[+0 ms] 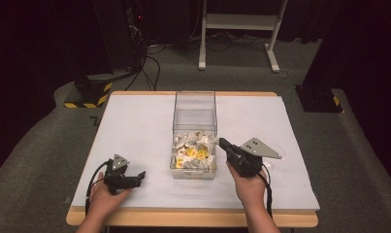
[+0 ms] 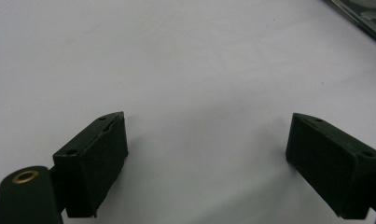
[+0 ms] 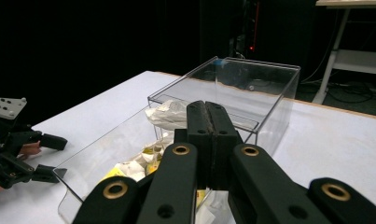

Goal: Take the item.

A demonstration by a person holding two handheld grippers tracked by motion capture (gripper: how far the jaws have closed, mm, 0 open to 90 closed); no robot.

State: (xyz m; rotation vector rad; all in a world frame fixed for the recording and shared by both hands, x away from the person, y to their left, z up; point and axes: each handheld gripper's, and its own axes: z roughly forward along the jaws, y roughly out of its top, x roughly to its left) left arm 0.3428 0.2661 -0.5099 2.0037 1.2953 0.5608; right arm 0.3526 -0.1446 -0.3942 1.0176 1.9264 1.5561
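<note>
Crumpled white and yellow paper wrappers (image 1: 194, 151) fill the near end of a clear rectangular plastic box (image 1: 195, 104) at the middle of the white surface (image 1: 135, 126). At the box's near right corner hangs the right gripper (image 1: 224, 143), its black fingers (image 3: 208, 135) clenched flat against each other with nothing between them, tips just above the rim and the wrappers just below and beyond them. Well to the left of the box, the left gripper (image 1: 140, 176) rests low over bare surface, its fingers (image 2: 97, 158) released wide apart and empty.
</note>
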